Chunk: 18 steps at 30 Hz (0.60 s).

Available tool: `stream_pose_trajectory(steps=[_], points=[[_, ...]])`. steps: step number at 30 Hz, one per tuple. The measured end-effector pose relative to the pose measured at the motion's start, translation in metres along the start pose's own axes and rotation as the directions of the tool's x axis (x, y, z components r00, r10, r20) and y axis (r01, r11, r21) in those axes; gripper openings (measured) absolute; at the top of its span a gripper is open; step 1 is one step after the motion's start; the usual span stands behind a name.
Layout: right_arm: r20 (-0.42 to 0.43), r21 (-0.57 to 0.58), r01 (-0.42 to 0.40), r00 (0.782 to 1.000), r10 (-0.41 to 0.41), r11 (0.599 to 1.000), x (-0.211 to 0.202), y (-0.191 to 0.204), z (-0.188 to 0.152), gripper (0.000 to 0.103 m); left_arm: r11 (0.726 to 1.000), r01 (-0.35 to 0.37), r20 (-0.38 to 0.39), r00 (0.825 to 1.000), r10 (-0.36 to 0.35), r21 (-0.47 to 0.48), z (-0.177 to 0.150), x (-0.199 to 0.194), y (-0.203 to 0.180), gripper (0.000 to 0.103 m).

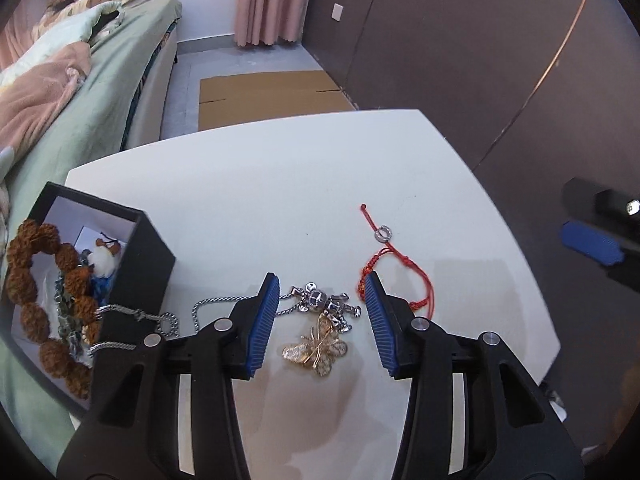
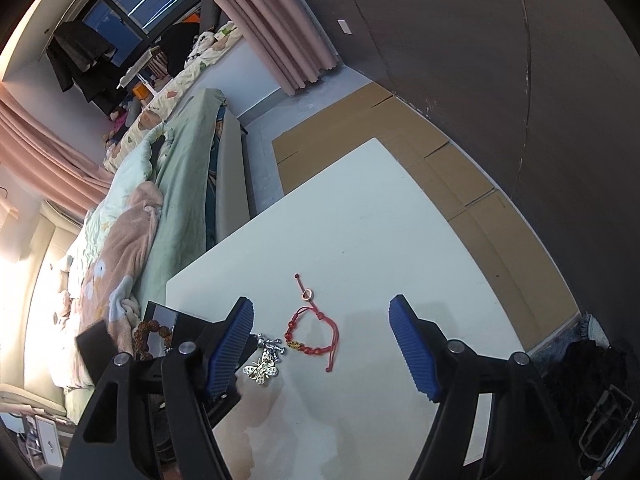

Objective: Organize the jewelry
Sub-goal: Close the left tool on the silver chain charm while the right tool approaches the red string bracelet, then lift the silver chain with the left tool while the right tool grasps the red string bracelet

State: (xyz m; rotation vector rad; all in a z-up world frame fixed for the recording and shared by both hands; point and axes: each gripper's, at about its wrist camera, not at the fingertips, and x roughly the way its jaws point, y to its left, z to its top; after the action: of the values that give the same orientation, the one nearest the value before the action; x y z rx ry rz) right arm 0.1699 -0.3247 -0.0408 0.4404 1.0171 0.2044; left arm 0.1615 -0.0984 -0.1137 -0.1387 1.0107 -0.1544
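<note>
Left gripper (image 1: 322, 312) jaws apart above silver robot-figure pendant (image 1: 330, 305) and gold butterfly brooch (image 1: 317, 350), gripping nothing; right gripper (image 2: 322, 346) agape, empty, over red braided cord bracelet (image 2: 316, 334) on white table (image 1: 280, 200).

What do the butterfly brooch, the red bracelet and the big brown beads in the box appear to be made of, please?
Butterfly brooch: looks like gold-toned metal, shiny openwork wings, possibly set with small stones.
Red bracelet: braided cord, matte, knotted, with a small silvery metal ring on its tail.
Brown bead bracelet: rough, wrinkled, matte beads, probably seeds or carved wood.
Black box: seemingly rigid card with a white lining.
</note>
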Motion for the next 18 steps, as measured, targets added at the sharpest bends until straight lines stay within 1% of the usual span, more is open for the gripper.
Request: stream_pose_trajectory(steps=[3,5,7,8,11,13,14,15,16,18], points=[[0.002,0.008,-0.005,1.0,0.005,1.0,-0.002,-0.005,0.002,0.07,0.999,-0.043,-0.011,0.999,0.043,0.033,-0.004,0.01,-0.007,0.045],[0.003,0.015,-0.006,1.0,0.006,1.0,-0.004,-0.01,0.003,0.07,0.997,-0.056,-0.021,0.998,0.057,0.055,-0.006,0.015,-0.012,0.045],[0.005,0.021,-0.009,1.0,0.009,1.0,-0.005,-0.013,0.003,0.07,0.992,-0.078,-0.03,0.996,0.081,0.094,-0.008,0.019,-0.017,0.048],[0.006,0.022,-0.01,1.0,0.009,1.0,-0.006,-0.014,0.004,0.07,0.99,-0.09,-0.037,0.995,0.095,0.11,-0.009,0.022,-0.019,0.052],[0.006,0.023,-0.012,1.0,0.012,1.0,-0.007,-0.015,0.004,0.07,0.983,-0.127,-0.02,0.991,0.131,0.133,-0.012,0.023,-0.023,0.053],[0.005,0.021,-0.012,1.0,0.012,1.0,-0.007,-0.015,0.004,0.07,0.983,-0.131,-0.015,0.991,0.133,0.127,-0.011,0.023,-0.023,0.053],[0.003,0.018,-0.011,1.0,0.011,1.0,-0.007,-0.014,0.004,0.07,0.983,-0.134,-0.013,0.991,0.137,0.129,-0.012,0.023,-0.023,0.049],[0.001,0.014,-0.01,1.0,0.01,1.0,-0.006,-0.013,0.003,0.07,0.98,-0.147,-0.009,0.989,0.15,0.137,-0.012,0.023,-0.023,0.038],[0.0,0.011,-0.009,1.0,0.009,1.0,-0.005,-0.012,0.002,0.07,0.977,-0.157,-0.009,0.987,0.16,0.142,-0.013,0.023,-0.024,0.038],[-0.002,0.006,-0.007,1.0,0.007,1.0,-0.005,-0.01,0.002,0.07,0.984,-0.127,-0.021,0.991,0.131,0.126,-0.011,0.022,-0.019,0.037]])
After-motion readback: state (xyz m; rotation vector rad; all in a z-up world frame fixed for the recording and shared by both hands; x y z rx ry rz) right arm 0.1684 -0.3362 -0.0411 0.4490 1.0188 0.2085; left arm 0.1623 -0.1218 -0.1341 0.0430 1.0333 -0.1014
